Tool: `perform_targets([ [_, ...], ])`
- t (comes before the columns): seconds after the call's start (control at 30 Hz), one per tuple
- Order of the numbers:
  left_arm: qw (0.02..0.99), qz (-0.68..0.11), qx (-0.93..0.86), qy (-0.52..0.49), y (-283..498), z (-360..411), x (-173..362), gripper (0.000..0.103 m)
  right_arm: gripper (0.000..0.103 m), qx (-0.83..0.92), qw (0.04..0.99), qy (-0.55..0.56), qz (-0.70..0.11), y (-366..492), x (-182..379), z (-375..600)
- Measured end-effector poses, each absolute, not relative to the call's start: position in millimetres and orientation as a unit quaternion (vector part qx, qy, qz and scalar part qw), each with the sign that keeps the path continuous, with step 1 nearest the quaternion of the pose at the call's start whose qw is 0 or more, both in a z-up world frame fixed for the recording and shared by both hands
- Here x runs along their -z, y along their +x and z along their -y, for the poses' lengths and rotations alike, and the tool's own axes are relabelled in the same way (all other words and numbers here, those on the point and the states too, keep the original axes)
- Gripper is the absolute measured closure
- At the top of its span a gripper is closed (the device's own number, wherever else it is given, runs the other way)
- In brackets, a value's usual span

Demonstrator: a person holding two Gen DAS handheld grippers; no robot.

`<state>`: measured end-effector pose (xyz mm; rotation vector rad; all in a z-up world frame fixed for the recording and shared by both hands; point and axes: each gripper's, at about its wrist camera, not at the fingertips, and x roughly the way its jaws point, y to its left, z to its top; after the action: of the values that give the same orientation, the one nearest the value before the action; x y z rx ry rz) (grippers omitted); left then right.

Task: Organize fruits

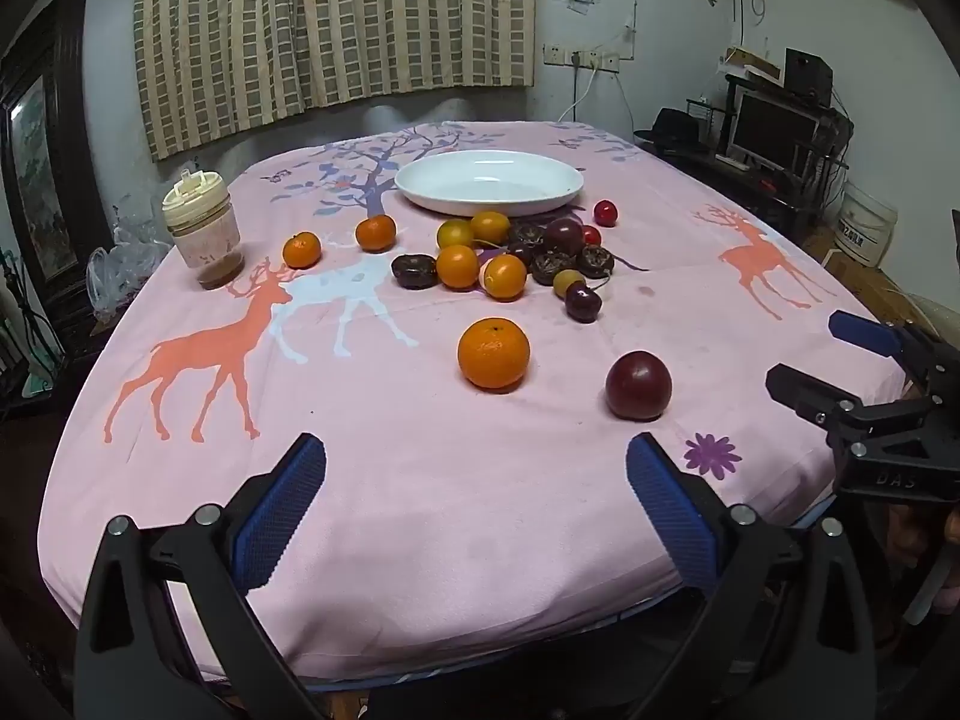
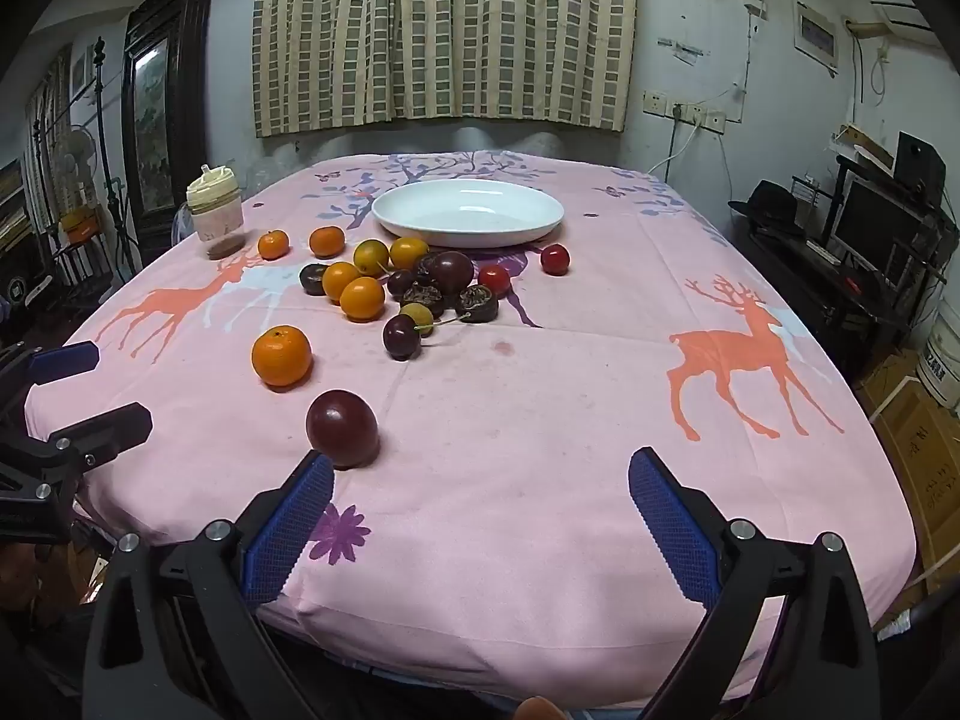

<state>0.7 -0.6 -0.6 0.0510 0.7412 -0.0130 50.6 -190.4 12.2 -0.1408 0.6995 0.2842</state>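
Nearest, the left tool and the right tool both hover over the near edge of the desk, jaws spread as wide as they go, nothing between the blue pads.

Just beyond, a dark plum sits at about 11 o'clock from the right tool, almost at its left fingertip; in the left wrist view it lies at 1 o'clock. A large orange stands a little farther, at 12 o'clock from the left tool.

Farther still, a loose heap of small fruit (oranges, yellow ones, dark wrinkled ones, cherries) lies directly in front of the white plate, which is empty. A lidded jar stands at 10 o'clock.

Risks, as I judge them: round fruit on soft cloth may roll if a pad nudges it off-centre. Reaching into the heap could scatter neighbours. Both tools aiming at the plum could collide. Hard squeezing may bruise soft fruit.
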Motion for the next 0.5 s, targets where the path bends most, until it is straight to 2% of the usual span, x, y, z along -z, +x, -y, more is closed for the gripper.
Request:
perform_targets([
  [0.5,0.934,-0.357,0.0,0.026,0,-2,5,0.005,0.004,-0.14,0.926,-0.069,-0.343,50,-12,189],
])
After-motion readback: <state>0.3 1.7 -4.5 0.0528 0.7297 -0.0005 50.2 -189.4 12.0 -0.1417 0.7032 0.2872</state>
